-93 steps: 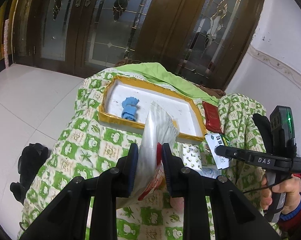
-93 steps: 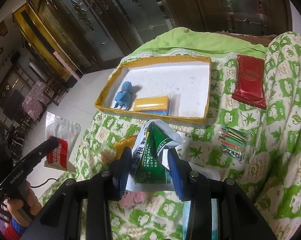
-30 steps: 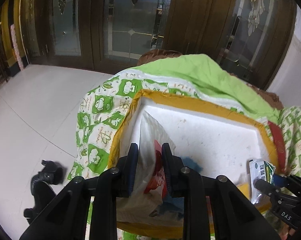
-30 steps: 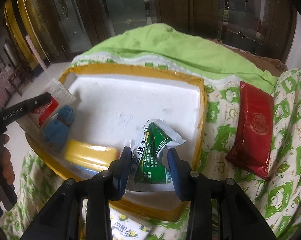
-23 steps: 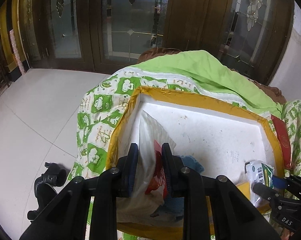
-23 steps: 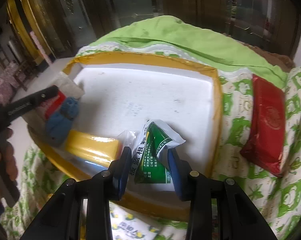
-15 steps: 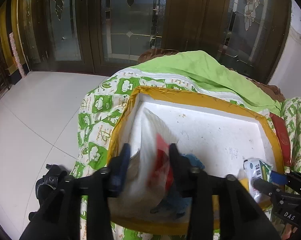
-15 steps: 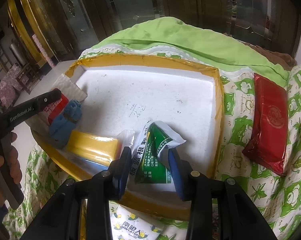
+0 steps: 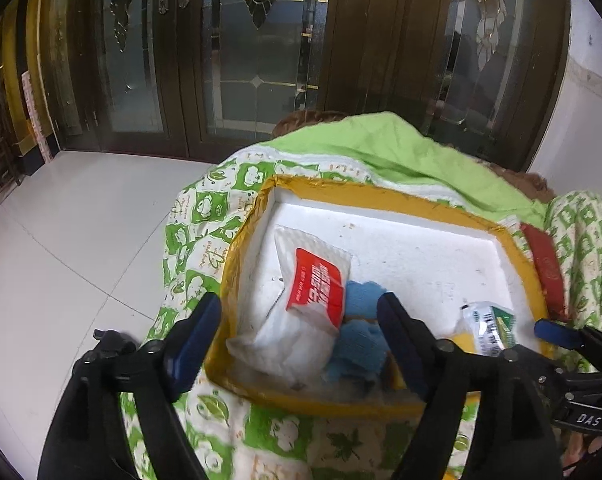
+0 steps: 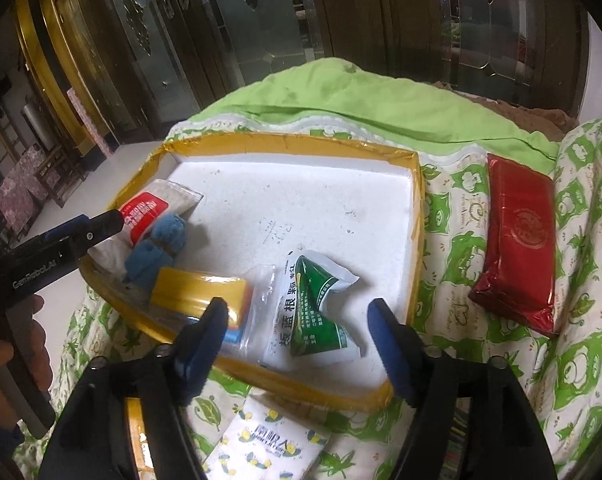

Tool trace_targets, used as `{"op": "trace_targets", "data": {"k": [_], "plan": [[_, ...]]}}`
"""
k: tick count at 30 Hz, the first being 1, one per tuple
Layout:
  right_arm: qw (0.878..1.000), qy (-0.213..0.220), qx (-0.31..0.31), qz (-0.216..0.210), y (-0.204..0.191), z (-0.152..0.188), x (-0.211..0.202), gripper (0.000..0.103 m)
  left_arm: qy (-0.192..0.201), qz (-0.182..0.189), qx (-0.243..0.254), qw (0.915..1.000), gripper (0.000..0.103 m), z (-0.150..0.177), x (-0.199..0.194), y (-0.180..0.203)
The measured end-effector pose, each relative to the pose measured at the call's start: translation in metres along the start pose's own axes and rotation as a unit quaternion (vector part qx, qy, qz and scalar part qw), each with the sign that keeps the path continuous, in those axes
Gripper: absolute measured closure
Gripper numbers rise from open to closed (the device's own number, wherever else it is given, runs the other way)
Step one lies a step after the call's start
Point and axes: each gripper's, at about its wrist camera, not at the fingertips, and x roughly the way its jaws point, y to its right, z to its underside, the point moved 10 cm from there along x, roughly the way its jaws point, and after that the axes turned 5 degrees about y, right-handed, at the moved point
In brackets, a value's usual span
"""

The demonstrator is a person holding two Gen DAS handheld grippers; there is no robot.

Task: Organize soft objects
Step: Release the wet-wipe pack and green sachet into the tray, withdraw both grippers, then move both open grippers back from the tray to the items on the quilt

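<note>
Red packet (image 10: 519, 247) on bedcover, right of frame outside tray (image 10: 417, 216), long axis up-down; right hand-held gripper (image 10: 301, 344) nearer, both hand-held grippers' jaws opening, nothing clamped, left hand-held gripper (image 9: 301, 344)

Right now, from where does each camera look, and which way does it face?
Left wrist: on the left claw, facing down at the yellow-rimmed white foam tray; its opening fingers show, clear of the white-and-red packet.
Right wrist: on the right claw, facing down over the green-and-white sachet; opening fingers, a hand.
Shared: tray, packet, sachet.
</note>
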Motion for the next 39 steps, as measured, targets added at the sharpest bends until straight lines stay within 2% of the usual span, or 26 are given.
{"op": "trace_targets", "data": {"k": [4,10,14,22,39], "plan": [[1.000,0.010,0.011,-0.010,-0.002,0.003,-0.012,0.016,0.023,0.012,-0.024,0.9994,0.008,0.012,-0.029,0.003],[1.000,0.016,0.006,-0.015,-0.007,0.016,-0.027,0.013,0.033,0.017,-0.036,0.9987,0.007,0.047,-0.062,0.006],[1.000,0.023,0.000,-0.014,-0.009,0.024,-0.039,0.008,0.023,0.016,-0.039,0.9989,0.007,0.075,-0.079,0.006],[0.999,0.035,-0.001,-0.013,-0.008,0.044,-0.068,0.001,0.022,0.023,-0.028,0.9991,0.007,0.102,-0.105,0.020],[0.993,0.030,0.114,-0.027,0.045,0.086,-0.124,0.001,0.012,0.038,-0.016,0.9991,0.007,0.139,-0.138,0.044]]}}
